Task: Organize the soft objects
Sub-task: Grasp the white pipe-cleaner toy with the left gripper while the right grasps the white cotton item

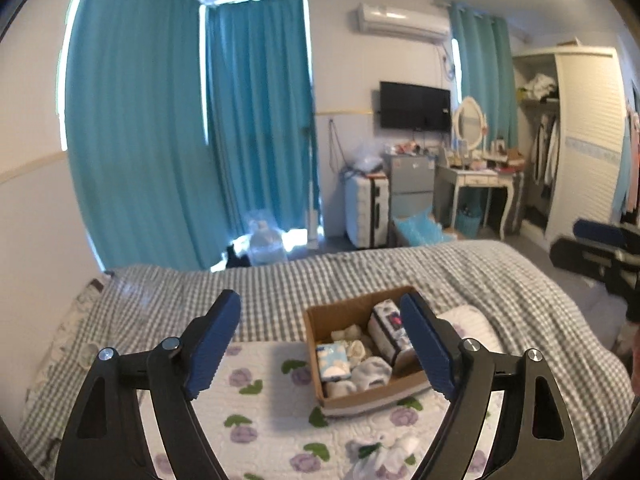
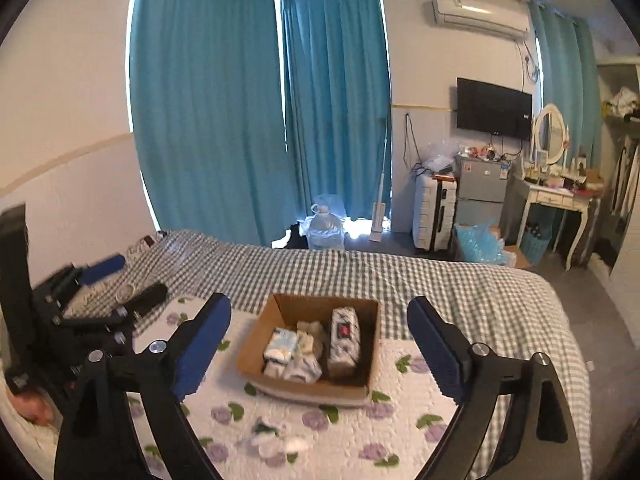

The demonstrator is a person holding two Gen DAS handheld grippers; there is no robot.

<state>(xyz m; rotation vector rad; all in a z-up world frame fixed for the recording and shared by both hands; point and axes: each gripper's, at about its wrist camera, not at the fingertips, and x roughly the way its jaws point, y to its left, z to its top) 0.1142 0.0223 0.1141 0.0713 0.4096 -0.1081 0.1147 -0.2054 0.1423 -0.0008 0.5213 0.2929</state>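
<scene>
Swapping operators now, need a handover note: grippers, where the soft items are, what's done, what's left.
Left gripper: open, nothing between its jaws.
Right gripper: open, nothing between its jaws.
Both are raised above the bed, pointing at the cardboard box.
The box sits on the floral quilt. Inside: a tall patterned pack, a blue-and-white pack and pale rolled soft pieces.
Done: those items are in the box.
Left: a small white crumpled piece lies loose on the quilt in front of the box; it probably goes in next.
</scene>
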